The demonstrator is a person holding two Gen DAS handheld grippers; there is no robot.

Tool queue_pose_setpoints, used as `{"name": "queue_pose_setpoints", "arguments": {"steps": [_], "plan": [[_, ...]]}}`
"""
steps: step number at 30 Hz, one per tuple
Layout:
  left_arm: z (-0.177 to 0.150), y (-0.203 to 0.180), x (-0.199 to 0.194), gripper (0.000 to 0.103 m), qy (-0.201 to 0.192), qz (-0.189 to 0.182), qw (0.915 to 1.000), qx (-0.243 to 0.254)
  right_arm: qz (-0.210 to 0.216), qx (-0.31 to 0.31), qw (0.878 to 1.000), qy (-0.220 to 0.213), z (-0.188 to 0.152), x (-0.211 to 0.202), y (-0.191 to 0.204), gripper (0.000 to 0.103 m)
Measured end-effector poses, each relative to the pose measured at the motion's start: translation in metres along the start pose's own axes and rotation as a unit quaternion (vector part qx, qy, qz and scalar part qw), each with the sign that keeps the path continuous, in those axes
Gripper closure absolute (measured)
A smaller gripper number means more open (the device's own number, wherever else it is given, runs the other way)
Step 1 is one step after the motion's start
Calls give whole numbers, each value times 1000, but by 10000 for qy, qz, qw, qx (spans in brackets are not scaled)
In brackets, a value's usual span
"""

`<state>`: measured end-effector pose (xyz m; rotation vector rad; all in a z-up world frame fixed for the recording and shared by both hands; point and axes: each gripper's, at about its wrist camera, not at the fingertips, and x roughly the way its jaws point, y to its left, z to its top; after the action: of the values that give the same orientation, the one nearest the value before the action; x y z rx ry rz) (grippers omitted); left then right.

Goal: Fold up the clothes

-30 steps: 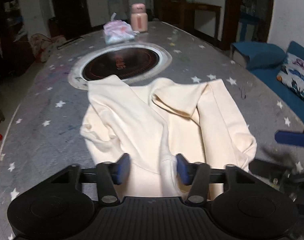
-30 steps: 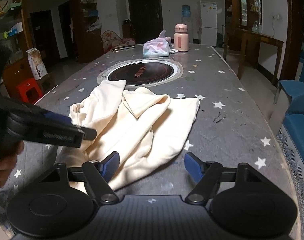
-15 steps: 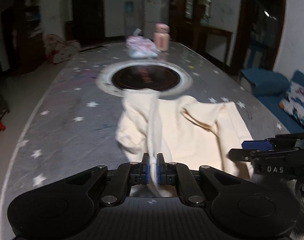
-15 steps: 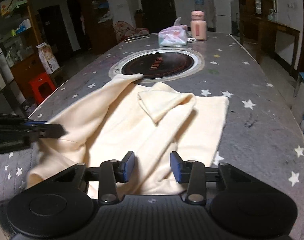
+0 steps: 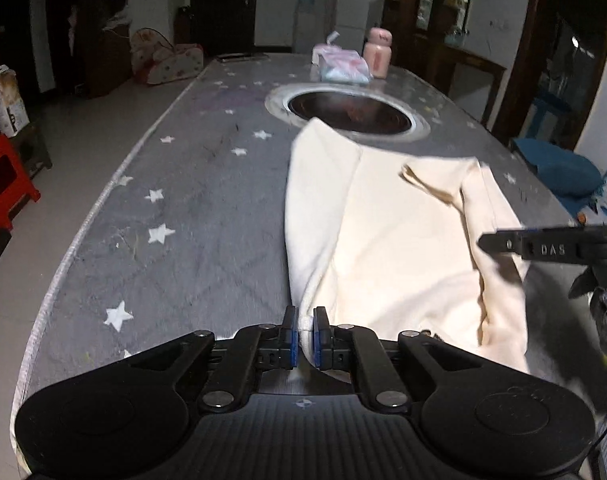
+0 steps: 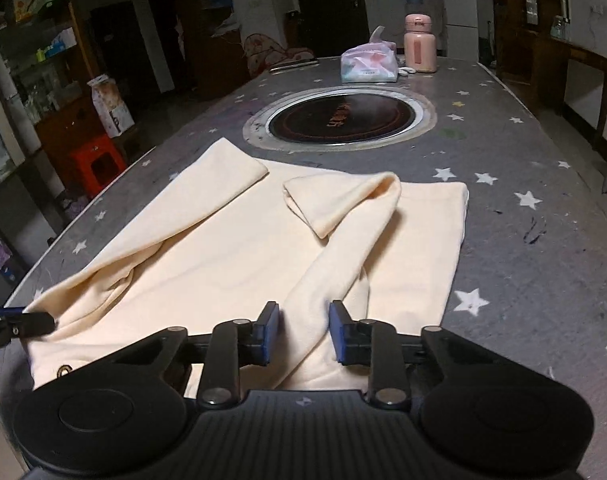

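Observation:
A cream long-sleeved garment (image 6: 223, 260) lies spread on the grey star-patterned table (image 6: 523, 280), both sleeves folded across its body. My left gripper (image 5: 303, 336) pinches the garment's (image 5: 383, 240) near left edge between its blue pads. Its jaws are just starting to open, with the cloth still between them. In the right wrist view that gripper (image 6: 19, 326) shows at the far left, holding the cloth corner. My right gripper (image 6: 303, 328) straddles the right sleeve. Its jaws are closing, the pads not clearly pressing the cloth. Its finger (image 5: 503, 244) shows at the right of the left wrist view.
A round inset cooktop (image 6: 339, 120) sits mid-table beyond the garment. A tissue pack (image 6: 369, 64) and a pink bottle (image 6: 419, 50) stand at the far end. A red stool (image 6: 97, 164) stands left of the table and a blue sofa (image 5: 559, 168) to the right.
My left gripper shut on the garment's edge and pulled it leftward, spreading the cloth flat. My right gripper's jaws narrowed around the right sleeve.

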<state>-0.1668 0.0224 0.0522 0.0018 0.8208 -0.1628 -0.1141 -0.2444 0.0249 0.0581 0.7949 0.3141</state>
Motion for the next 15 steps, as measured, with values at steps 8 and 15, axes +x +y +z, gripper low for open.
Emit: {"name": "queue_pose_setpoints", "arguments": {"steps": [8,15], "plan": [[21,1,-2,60,-232,61,9991,353,92,-186,9998,-62,3,-24,-5,95],[62,-18,34,60,-409,31,9963,760,-10,-45,9999,-155,37,-6,-34,75]]}}
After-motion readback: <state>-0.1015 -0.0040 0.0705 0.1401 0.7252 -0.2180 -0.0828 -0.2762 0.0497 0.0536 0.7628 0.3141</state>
